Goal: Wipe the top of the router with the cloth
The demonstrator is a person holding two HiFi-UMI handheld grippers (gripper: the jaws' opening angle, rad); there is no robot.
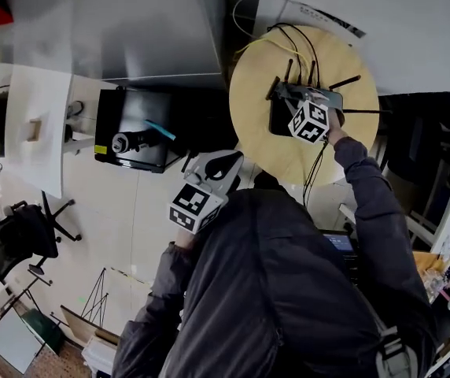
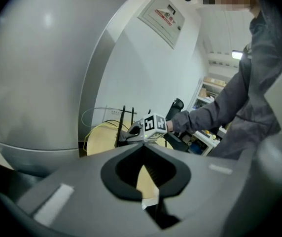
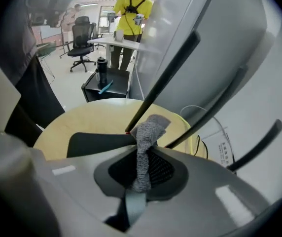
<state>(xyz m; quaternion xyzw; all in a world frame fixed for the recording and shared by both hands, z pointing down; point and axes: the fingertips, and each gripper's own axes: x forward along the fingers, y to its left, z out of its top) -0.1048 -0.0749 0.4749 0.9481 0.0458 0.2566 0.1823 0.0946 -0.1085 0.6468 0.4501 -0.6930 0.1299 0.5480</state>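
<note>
Router on table, cloth over it

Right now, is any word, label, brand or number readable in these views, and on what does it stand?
None can be read.
White wall notice with red print: too blurred.
Small dark print on the white wall beside the cable: too small.

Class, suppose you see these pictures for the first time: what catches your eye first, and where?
The round yellow table at upper right in the head view stands out, with the black router and its antennas on it. The right gripper reaches over it, shut on a grey cloth. The left gripper hangs by the person's chest, shut and empty.
</note>
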